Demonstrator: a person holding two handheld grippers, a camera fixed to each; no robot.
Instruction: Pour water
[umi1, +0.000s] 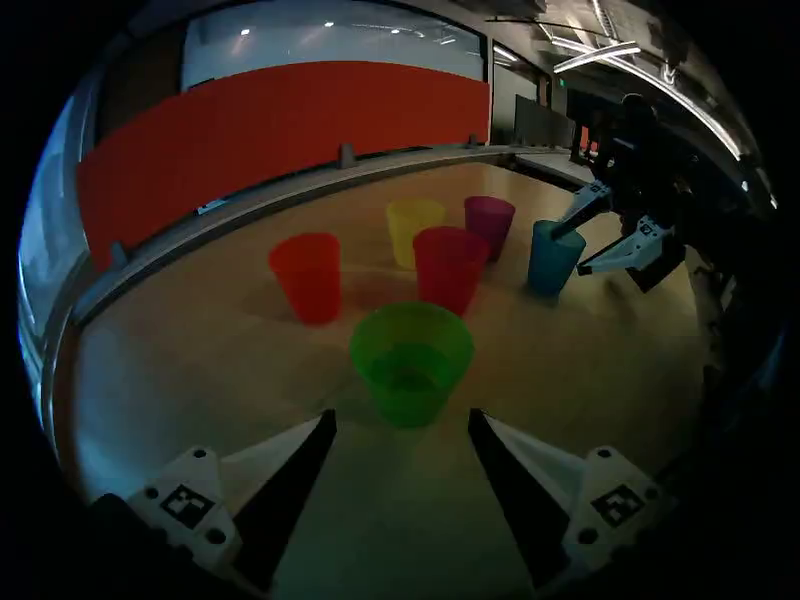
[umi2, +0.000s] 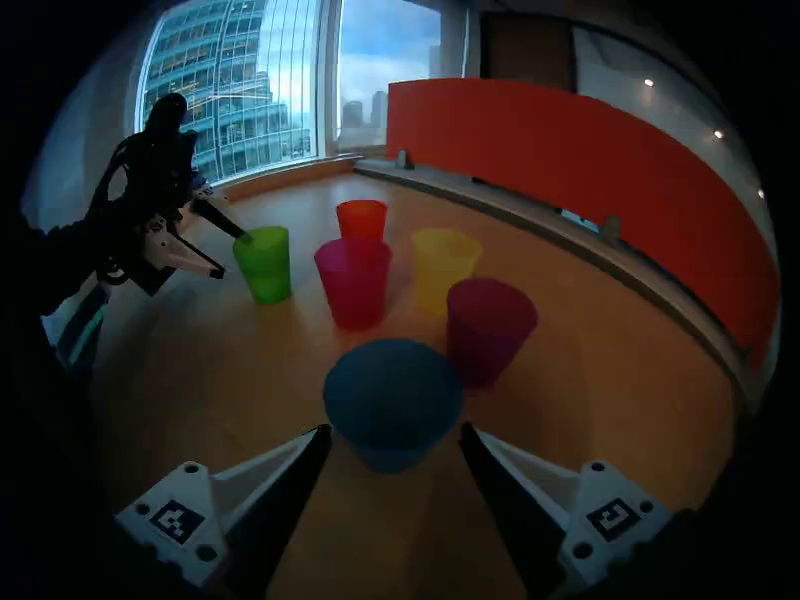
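Evidently both tools are lining up for a two-cup pour: the left gripper (umi1: 400, 420) stands with its fingers spread wide, the green cup (umi1: 411, 365) upright on the table (umi1: 600, 350) just ahead of and between the fingertips, neither finger pressing on it. The right gripper (umi2: 392, 438) is likewise released, its fingers flanking the blue cup (umi2: 392, 400) with a sliver of table visible on each side. Each cup is taken from its outer side, probably so that the two hands do not cross over the cluster. Between them stand four more cups, all upright and close together: the orange cup (umi1: 306, 275), the yellow cup (umi1: 413, 228), the red cup (umi1: 449, 265) and the magenta cup (umi1: 489, 224). A darker band low inside the green cup may be water, though I cannot tell for certain; the blue cup's contents are hidden. My judgement is that the grasp comes next, and both fingers must close squarely, since these light, tapered cups would tip or slide easily.
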